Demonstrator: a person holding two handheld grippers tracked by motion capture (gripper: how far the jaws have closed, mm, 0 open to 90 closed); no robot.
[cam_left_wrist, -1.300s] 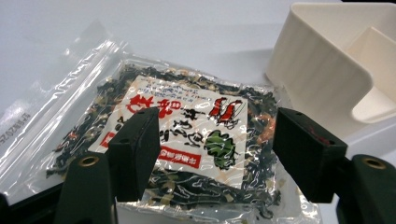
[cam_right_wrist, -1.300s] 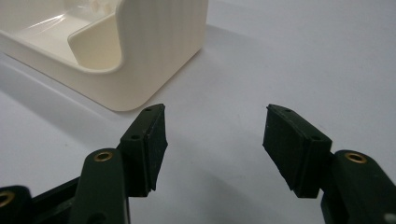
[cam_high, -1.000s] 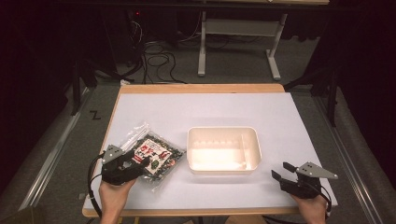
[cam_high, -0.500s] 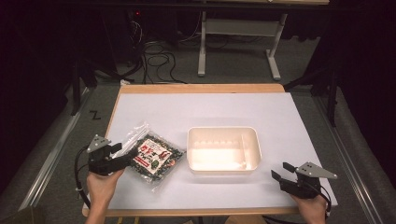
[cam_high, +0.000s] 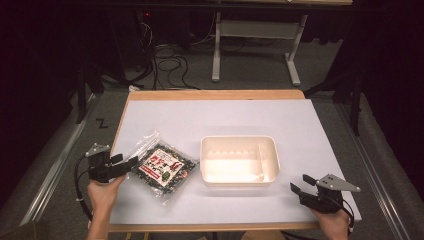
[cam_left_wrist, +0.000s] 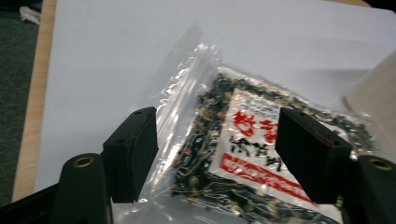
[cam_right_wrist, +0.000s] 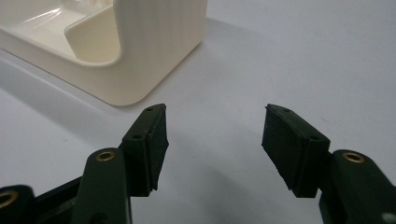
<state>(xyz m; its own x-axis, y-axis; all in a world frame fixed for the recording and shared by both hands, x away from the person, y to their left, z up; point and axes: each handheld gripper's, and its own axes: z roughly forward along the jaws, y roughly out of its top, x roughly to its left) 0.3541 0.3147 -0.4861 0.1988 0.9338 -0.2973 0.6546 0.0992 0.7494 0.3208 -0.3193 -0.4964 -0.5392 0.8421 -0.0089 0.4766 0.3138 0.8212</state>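
Clear plastic bag (cam_left_wrist: 243, 154) lies between the left tool's (cam_left_wrist: 215, 156) spread jaws, so closing on it seems next; right tool (cam_right_wrist: 212, 140) gapes idle.

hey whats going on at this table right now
A person at a table holds a hand-held gripper in each hand. The left hand-held gripper is at the near left edge of a clear snack bag, its jaws open on either side of the bag's edge, not closed on it. The bag lies flat just left of a cream tray with a divider, which looks empty. The right hand-held gripper is open and rests near the table's front right corner, apart from the tray.
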